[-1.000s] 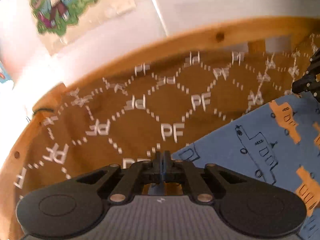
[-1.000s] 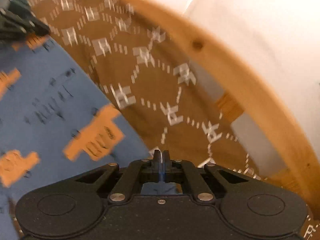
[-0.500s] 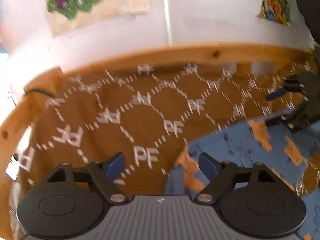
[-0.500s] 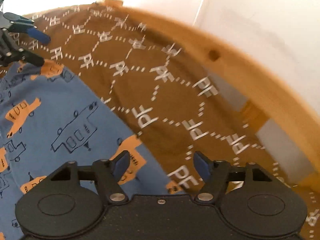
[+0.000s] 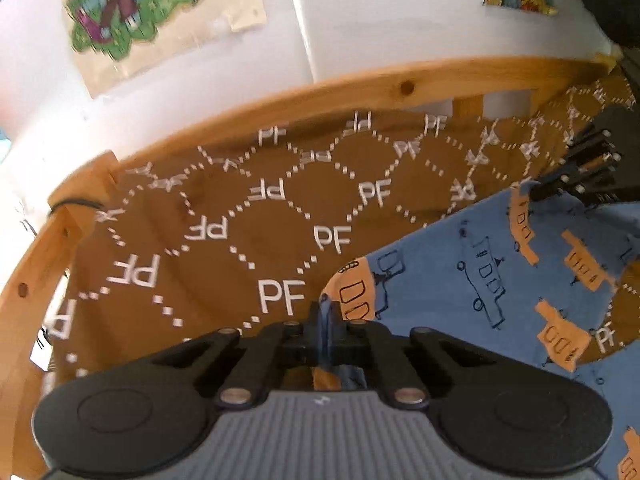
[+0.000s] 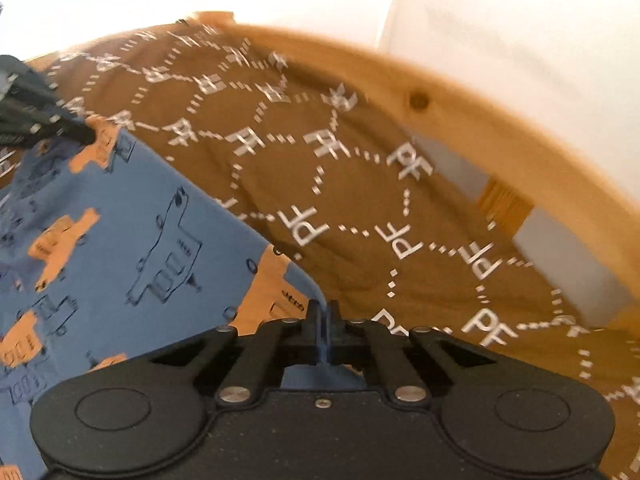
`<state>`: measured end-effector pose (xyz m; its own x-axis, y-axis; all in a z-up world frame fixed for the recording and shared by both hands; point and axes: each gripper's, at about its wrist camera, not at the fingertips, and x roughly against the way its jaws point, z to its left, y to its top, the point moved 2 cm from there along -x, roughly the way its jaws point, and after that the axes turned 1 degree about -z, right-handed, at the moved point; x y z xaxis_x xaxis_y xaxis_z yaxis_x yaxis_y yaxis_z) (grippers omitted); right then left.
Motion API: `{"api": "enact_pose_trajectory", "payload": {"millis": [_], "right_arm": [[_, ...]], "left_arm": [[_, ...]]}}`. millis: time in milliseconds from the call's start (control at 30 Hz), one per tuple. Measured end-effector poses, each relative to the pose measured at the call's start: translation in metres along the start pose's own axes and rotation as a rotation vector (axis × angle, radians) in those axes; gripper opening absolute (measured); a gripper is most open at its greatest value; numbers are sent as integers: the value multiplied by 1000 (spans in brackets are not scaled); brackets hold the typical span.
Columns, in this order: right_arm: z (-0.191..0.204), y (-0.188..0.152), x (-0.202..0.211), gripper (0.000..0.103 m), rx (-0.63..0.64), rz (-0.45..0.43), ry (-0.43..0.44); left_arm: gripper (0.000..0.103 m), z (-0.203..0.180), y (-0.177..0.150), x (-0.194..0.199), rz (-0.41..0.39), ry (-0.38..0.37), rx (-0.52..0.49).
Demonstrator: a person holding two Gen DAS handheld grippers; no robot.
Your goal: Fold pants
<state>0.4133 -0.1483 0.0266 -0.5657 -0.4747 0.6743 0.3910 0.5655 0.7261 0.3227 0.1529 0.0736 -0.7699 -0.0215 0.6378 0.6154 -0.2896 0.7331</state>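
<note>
both the left gripper (image 5: pixel 325 312) and right gripper (image 6: pixel 323 312) just opened then snapped closed again, each pinching a corner of the blue truck-print pants (image 5: pixel 500 280) lying on the brown PF-print bedspread (image 5: pixel 240 216), so looks like the next fold is on

Bright daylight, blown-out white walls, motion blur, fisheye-bent edges.

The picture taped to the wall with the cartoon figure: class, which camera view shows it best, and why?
The left wrist view. The cartoon picture hangs there on the white wall above the wooden rail, blurred but recognisable. The right wrist view shows only bare wall, rail and brown cover, no picture.
</note>
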Motion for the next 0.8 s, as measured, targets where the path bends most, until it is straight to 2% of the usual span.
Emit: {"api": "enact_pose_trajectory", "payload": {"millis": [167,333,433,600,700,800], "right_arm": [[42,-30,75,1,101,-134,-88],[97,-75,139,1,184,-196,-98],[131,-106,166,1,194,-191,-80],[178,-160,178,0,198,-119,-45],[202,-185,173,0,213,-91,-49],[218,-196,170,0,218,-91,-59]], "left_arm": [[2,-13,-12,51,-151,-55,-100],[2,-46,-45,99,-213,-69,-304],[2,-69,-75,118,-198,-85,-443],[2,-103,-135,123,-97,-121,-650],[2,-110,-161,116,-49,-117,-680],[2,-111,-170,112,-27,-101,-696]]}}
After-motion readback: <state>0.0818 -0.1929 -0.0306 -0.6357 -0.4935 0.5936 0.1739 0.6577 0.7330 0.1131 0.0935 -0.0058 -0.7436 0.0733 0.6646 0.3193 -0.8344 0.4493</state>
